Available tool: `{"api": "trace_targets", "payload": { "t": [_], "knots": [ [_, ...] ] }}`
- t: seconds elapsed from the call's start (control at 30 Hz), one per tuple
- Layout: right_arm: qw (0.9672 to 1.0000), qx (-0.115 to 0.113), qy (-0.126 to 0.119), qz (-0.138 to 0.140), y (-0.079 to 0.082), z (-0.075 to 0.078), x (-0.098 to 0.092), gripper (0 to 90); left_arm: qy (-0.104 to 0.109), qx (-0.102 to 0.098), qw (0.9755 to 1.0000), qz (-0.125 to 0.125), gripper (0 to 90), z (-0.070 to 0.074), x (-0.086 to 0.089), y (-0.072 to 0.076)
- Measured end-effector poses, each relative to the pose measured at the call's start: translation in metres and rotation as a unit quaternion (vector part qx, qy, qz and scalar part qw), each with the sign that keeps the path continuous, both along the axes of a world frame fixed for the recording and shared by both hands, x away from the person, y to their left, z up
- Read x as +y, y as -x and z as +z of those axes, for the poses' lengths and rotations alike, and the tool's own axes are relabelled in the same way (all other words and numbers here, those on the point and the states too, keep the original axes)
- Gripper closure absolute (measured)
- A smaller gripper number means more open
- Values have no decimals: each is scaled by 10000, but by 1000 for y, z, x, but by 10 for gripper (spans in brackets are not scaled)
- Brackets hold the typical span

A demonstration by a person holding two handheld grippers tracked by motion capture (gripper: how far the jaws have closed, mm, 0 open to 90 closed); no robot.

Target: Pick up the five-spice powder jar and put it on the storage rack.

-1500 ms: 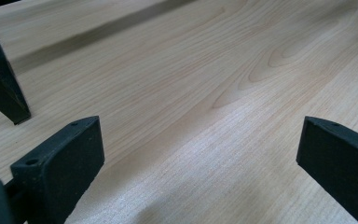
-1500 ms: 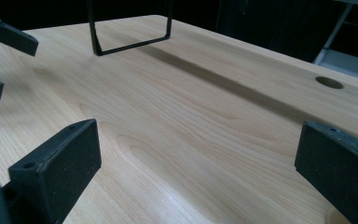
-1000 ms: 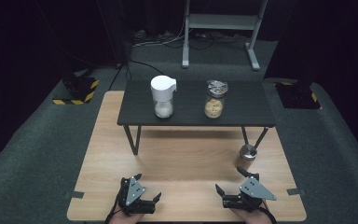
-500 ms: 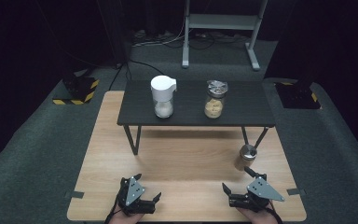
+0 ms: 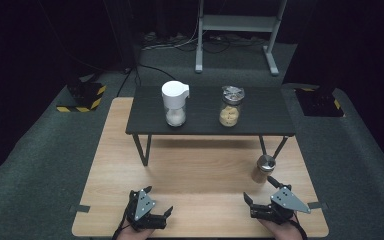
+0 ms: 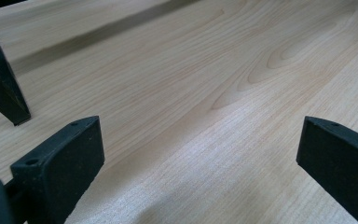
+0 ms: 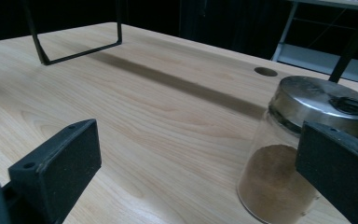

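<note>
Small glass jar [image 5: 263, 169] with a metal lid [image 7: 324, 100], brown powder [image 7: 272, 186] in the bottom, stands upright on the light wooden table [image 5: 200, 170], right side, just in front of the dark low table's [image 5: 210, 112] right leg. In my right gripper view the jar sits at the right, partly behind my right-hand jaw, not between the jaws.

Risks, as I judge them: the jar is off-centre to my right gripper [image 5: 263, 192], so going straight in would have one jaw clip the glass and shove or tip it. Glass is smooth, the lid rounded; a grab high on the lid could slip. The table leg is near behind it, so a push could knock the jar into that.

My right gripper: jaws wide apart, holding nothing, touching nothing, low over the table near the jar but apart from it. My left gripper [image 5: 152, 200]: jaws wide apart too, empty, low over bare wood at the near left, well apart from the jar.

Farther off, on the dark low table: a white-lidded jar [image 5: 174, 102] and a glass jar [image 5: 230, 106] with pale contents, both upright.
</note>
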State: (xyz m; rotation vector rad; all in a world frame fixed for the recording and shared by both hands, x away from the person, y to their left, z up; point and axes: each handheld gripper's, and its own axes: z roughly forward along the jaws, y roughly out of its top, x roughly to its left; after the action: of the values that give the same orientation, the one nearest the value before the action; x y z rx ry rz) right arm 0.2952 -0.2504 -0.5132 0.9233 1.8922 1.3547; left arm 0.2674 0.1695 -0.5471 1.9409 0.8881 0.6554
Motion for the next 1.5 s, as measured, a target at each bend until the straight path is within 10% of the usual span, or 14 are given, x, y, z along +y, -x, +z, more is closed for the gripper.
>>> {"api": "trace_targets", "payload": {
  "t": [1.5],
  "knots": [
    [9977, -190, -197, -622, -35, 13, -22, 0, 36, 83, 9999, -61, 10, 0, 1, -2]
  ]
}}
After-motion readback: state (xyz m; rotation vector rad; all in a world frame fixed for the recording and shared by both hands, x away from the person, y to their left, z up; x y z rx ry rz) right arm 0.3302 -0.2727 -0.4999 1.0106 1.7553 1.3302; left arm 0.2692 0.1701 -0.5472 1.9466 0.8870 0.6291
